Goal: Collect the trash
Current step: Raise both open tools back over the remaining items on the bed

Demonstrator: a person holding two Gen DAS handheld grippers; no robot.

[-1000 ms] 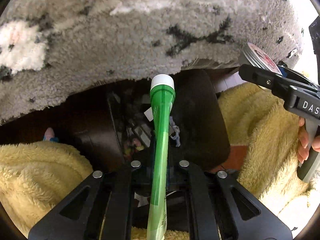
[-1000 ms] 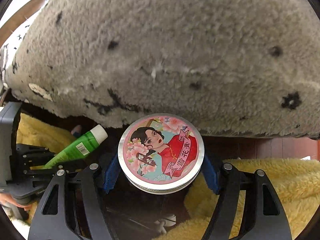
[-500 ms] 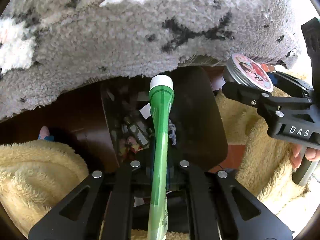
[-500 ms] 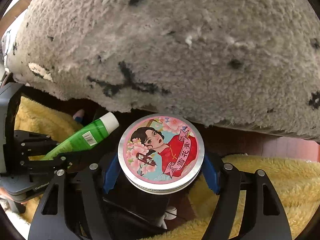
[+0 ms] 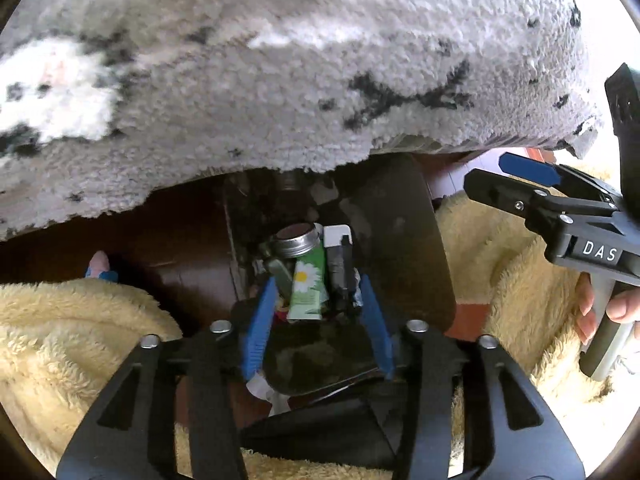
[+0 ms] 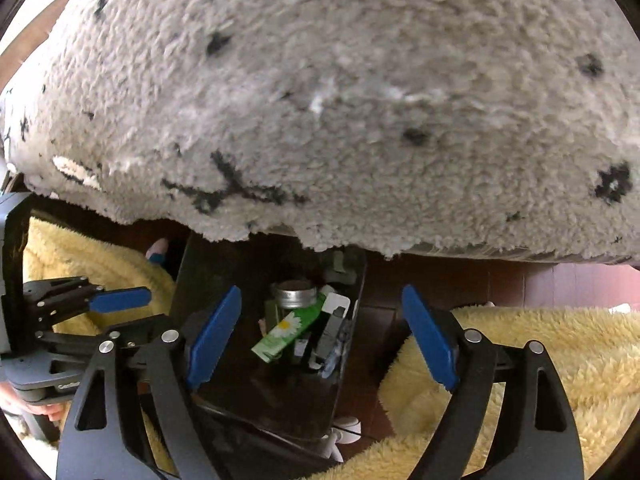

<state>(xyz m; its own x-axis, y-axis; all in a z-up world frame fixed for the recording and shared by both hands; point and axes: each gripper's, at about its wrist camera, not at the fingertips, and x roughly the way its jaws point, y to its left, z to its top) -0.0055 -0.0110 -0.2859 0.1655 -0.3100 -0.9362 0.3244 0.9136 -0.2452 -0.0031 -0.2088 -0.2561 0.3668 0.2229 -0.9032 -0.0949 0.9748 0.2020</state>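
Right wrist view: I've just opened both grippers point(image 6: 320, 332) point(image 5: 316, 312) — tube point(image 6: 286, 332) and tin point(image 6: 294, 294) now lie in the bin point(image 6: 352, 320) — drop done.

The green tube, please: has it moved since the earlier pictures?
Yes. The green tube has left the left tool, whose jaws have just been opening, and lies down in the dark bin.

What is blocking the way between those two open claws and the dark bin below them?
Nothing visible. The left gripper and right gripper, jaws just opened and empty, hang over the open bin, where the green tube and round tin already lie. The grey rug only overhangs its far edge.
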